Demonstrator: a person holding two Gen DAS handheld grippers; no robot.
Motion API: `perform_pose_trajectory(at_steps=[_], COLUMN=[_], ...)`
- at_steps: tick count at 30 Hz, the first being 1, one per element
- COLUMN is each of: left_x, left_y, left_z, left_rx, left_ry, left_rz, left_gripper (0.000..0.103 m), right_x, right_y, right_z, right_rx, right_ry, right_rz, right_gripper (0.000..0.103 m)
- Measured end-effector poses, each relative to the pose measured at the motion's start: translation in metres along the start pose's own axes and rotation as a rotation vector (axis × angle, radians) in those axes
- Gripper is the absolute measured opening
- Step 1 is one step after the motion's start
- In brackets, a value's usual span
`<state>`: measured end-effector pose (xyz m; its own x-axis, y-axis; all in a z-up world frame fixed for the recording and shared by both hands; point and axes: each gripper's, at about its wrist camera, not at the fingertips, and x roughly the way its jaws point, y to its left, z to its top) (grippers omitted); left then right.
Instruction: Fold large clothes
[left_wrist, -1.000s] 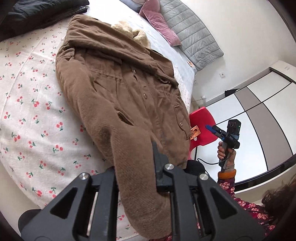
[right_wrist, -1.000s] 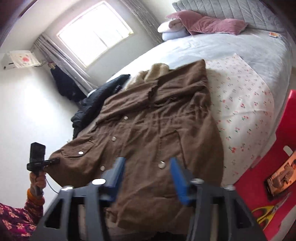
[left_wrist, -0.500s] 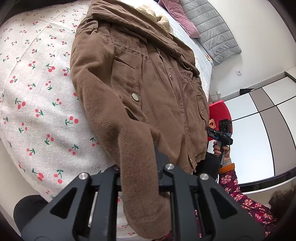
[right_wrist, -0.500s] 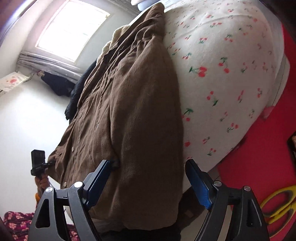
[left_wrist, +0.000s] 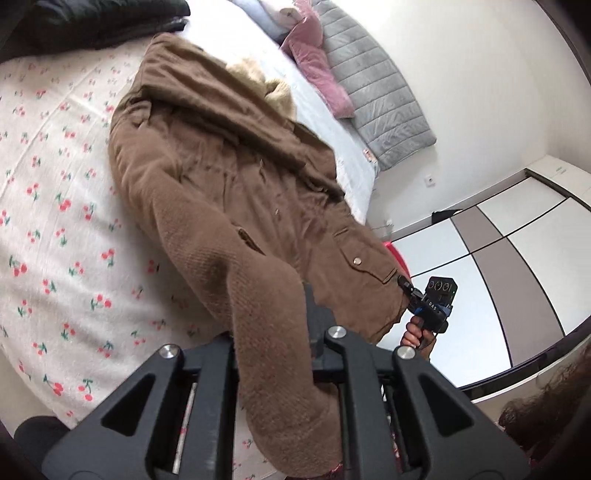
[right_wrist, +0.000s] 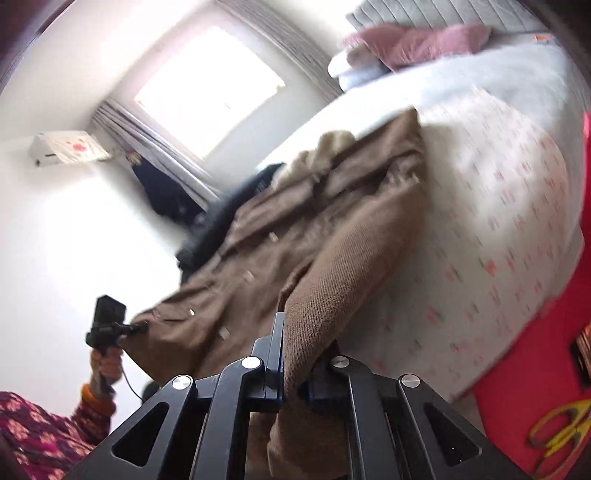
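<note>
A brown coat (left_wrist: 229, 192) lies spread across the frame's centre on a cherry-print bed (left_wrist: 55, 236). Both grippers, left (left_wrist: 273, 325) and right (right_wrist: 291, 354), clench its hem corners (folding seems barely begun).

Each camera sat just behind its own gripper and looked forward along the fingers, very near the brown coat (left_wrist: 229, 192). The left view faced across the bed (left_wrist: 55, 240) toward the wardrobe (left_wrist: 517, 236); the right view faced the window (right_wrist: 207, 88). Both shared the coat, the bed and the pink pillow (right_wrist: 417, 40).
</note>
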<state>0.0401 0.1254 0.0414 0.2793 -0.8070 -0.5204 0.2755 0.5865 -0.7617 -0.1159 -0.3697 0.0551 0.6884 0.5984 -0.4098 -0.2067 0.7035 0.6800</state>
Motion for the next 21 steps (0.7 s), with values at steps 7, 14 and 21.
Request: perform_pose_trajectory(at_steps=[7, 14, 21], left_x=[-0.006, 0.000, 0.092], left_y=[-0.006, 0.041, 0.118], left_z=[0.067, 0.169, 0.257], left_rx=[-0.021, -0.217, -0.401], left_ry=[-0.143, -0.243, -0.170], left_rz=[-0.030, -0.027, 0.126], left_gripper=[0.013, 0.013, 0.022], right_x=[0.029, 0.074, 0.179], right_y=[0.015, -0.030, -0.112], right_z=[0.074, 0.167, 0.222], right_rx=[0.029, 0.199, 0.343], right_ry=[-0.138, -0.211, -0.081], right_rz=[0.056, -0.061, -0.308], right_gripper=[0.007, 0.007, 0.011])
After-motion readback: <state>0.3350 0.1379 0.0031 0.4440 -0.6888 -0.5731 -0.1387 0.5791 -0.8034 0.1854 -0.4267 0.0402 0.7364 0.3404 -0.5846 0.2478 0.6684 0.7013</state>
